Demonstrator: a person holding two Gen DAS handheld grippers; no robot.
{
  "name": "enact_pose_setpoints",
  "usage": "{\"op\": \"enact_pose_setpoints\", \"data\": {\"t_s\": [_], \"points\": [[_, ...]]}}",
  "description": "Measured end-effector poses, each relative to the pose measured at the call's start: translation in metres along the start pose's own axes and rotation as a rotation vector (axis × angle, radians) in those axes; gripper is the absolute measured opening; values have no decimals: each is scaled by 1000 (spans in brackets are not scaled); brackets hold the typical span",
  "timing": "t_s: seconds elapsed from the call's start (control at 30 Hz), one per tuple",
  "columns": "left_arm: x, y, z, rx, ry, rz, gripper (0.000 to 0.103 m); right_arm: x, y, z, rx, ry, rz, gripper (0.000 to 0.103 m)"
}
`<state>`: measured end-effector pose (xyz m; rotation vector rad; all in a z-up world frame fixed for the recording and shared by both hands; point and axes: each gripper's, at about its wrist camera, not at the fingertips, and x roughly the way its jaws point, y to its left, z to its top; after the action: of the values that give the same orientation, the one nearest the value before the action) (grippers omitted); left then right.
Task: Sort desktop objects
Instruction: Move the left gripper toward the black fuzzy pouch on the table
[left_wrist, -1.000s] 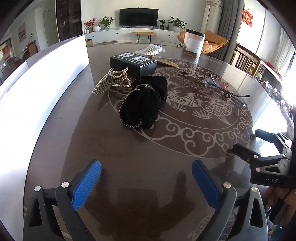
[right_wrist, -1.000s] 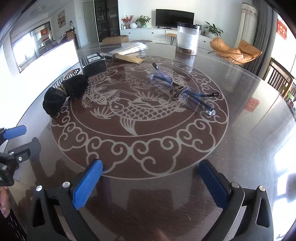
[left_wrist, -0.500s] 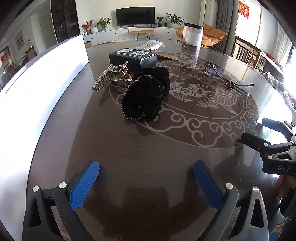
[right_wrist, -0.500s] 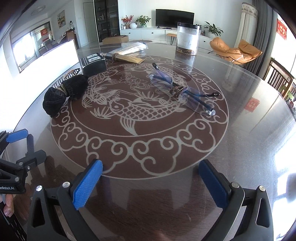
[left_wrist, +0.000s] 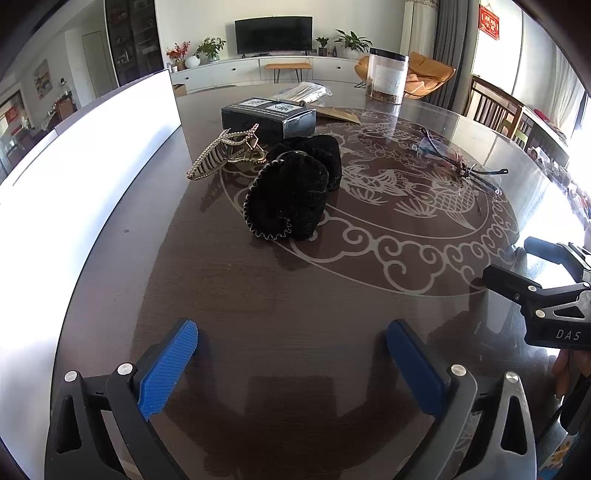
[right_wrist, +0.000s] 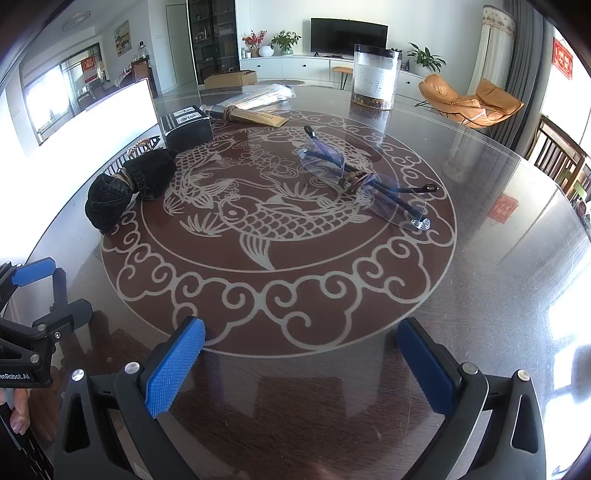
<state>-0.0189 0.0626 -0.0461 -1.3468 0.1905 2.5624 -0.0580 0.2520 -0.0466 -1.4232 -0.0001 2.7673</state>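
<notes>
A black fuzzy hair tie (left_wrist: 293, 188) (right_wrist: 129, 188) lies on the dark round table (left_wrist: 295, 295), ahead of my open left gripper (left_wrist: 291, 350). A gold claw hair clip (left_wrist: 227, 155) rests just behind it to the left, with a black box (left_wrist: 267, 118) (right_wrist: 186, 125) further back. Rimless glasses (right_wrist: 364, 177) (left_wrist: 460, 164) sit on the carved fish pattern (right_wrist: 280, 218), well ahead of my open right gripper (right_wrist: 301, 360). Both grippers hover low over the table's near edge, holding nothing. Each one shows at the side of the other's view.
At the far side stand a clear jar (right_wrist: 376, 77) with a black lid, a brown paper sleeve (right_wrist: 251, 116) and a plastic-wrapped bundle (right_wrist: 266, 94). A white board (left_wrist: 85, 155) runs along the table's left edge. Chairs (left_wrist: 495, 110) stand to the right.
My left gripper has pulled back and tilted slightly, so the hair tie sits a little farther off. The right gripper has barely moved.
</notes>
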Motion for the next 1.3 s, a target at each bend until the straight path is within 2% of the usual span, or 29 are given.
{"op": "enact_pose_setpoints", "data": {"t_s": [1.03, 1.17, 1.3], "points": [[-2, 7, -5, -17, 5, 5, 103, 0, 0, 0, 1, 0, 0, 103], [5, 11, 6, 0, 26, -8, 103, 0, -1, 0, 1, 0, 0, 103], [17, 12, 26, 89, 100, -63, 103, 0, -1, 0, 1, 0, 0, 103]]}}
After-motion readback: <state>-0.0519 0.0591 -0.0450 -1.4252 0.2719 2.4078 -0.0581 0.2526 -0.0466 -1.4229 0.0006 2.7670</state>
